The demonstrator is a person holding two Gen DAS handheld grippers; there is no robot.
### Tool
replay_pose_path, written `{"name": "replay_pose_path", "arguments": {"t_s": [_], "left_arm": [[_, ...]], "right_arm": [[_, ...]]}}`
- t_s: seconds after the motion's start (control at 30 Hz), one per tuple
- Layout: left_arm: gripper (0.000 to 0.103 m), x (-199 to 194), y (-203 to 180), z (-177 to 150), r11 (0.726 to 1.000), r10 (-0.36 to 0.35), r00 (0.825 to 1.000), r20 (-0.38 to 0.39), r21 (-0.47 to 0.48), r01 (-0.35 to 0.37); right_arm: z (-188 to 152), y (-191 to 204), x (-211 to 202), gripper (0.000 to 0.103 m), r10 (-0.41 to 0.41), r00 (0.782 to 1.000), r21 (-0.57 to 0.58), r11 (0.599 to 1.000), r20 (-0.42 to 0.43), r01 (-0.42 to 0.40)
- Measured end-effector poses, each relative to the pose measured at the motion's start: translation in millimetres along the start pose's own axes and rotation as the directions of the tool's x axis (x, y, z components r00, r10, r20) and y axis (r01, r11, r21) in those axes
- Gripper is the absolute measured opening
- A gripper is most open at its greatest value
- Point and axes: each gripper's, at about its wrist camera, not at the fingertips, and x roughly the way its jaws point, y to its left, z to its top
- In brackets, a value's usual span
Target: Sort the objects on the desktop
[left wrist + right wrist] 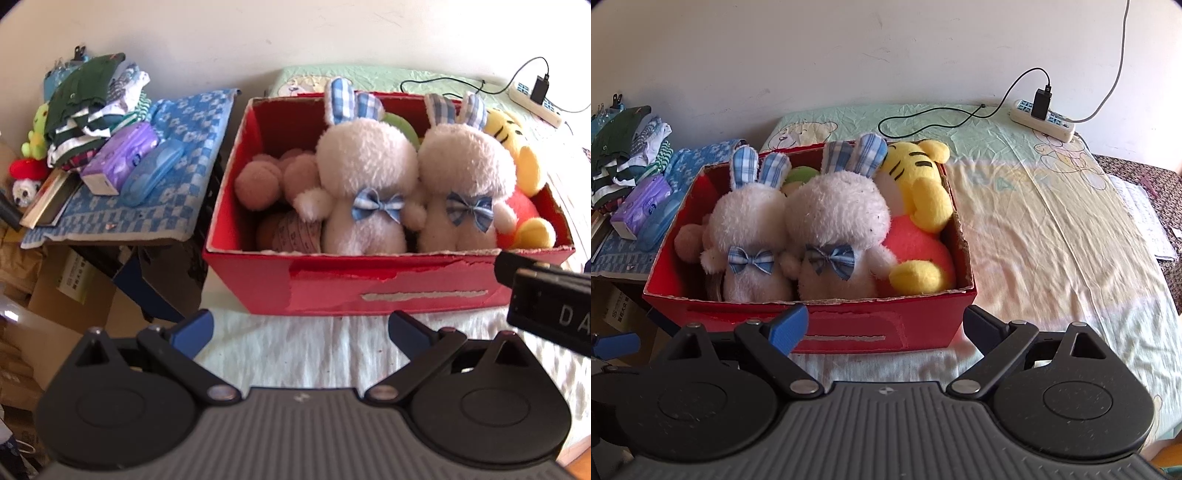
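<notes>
A red cardboard box [388,291] [849,332] stands on the bed, filled with soft toys. Two white plush rabbits [364,177] [834,221] with blue checked ears and bows sit upright side by side, backs toward me. A yellow tiger plush [521,158] [919,192] lies at the box's right end, pinkish-brown plush [273,181] at the left. My left gripper [301,328] is open just before the box's front wall, holding nothing. My right gripper [886,328] is open too, close to the same wall, also holding nothing. The right gripper's body [546,295] shows at the left view's right edge.
To the left, a low surface under a blue patterned cloth [177,177] carries folded clothes [88,107], a purple tissue pack [122,158] and a blue case [151,177]. Cardboard boxes [70,291] sit below. A power strip [1041,118] with charger and cable lies on the bedsheet [1052,229].
</notes>
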Motion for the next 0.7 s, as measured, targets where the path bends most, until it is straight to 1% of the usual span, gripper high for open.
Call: {"name": "replay_pose_path", "arguments": {"t_s": [0.13, 0.27, 0.43, 0.7], "left_arm": [[0.100, -0.5, -5.5, 0.0, 1.000, -0.010, 1.000, 0.007, 0.007, 0.010], [0.100, 1.2, -12.3, 1.2, 0.999, -0.046, 0.999, -0.004, 0.022, 0.046], [0.100, 0.0, -18.8, 3.4, 0.998, -0.055, 0.998, 0.018, 0.042, 0.054], [0.100, 4.8, -11.1, 13.0, 0.998, -0.060, 0.998, 0.027, 0.021, 0.060]], "right_arm": [[-1.9, -6.7, 4.3, 0.093, 0.006, 1.000, -0.007, 1.000, -0.016, -0.006], [-3.5, -16.2, 8.0, 0.093, 0.013, 0.999, 0.018, 1.000, -0.032, -0.013], [-3.0, -24.0, 6.8, 0.093, 0.002, 1.000, 0.048, 0.999, -0.022, -0.001], [-2.4, -28.9, 7.7, 0.093, -0.014, 1.000, 0.104, 0.994, -0.006, 0.014]]}}
